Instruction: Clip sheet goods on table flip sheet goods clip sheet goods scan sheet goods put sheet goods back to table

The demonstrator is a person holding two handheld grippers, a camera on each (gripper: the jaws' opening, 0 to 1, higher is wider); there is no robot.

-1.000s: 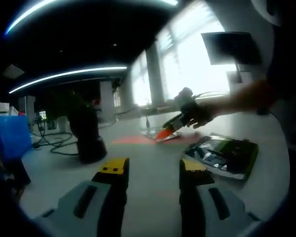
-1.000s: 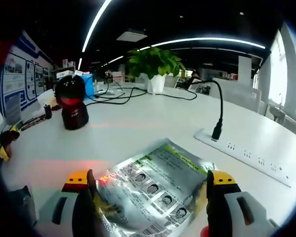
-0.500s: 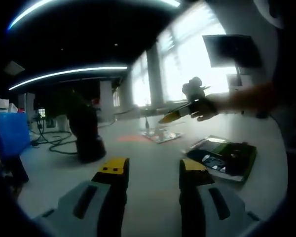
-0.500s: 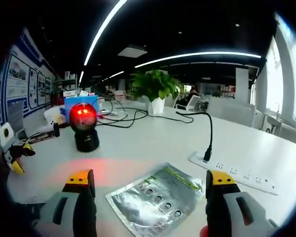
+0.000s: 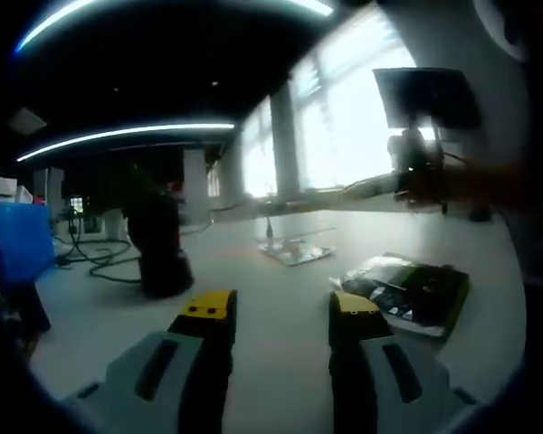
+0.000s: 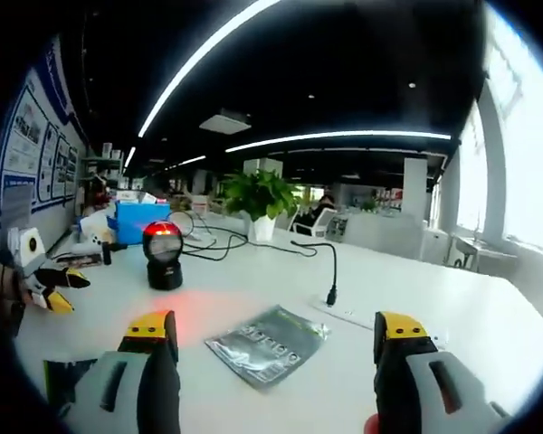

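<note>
right gripper view: flat silver foil packet (image 6: 267, 345) printed with rows of small pictures, lying on the white surface (image 6: 489, 334) ahead of the right tongs (image 6: 276, 339), jaws wide, nothing held. black ball-headed scanner (image 6: 164, 256) glows red beyond. left gripper view: left tongs (image 5: 281, 312) wide, empty; dark glossy green-edged packet (image 5: 407, 294) nearby.
</note>
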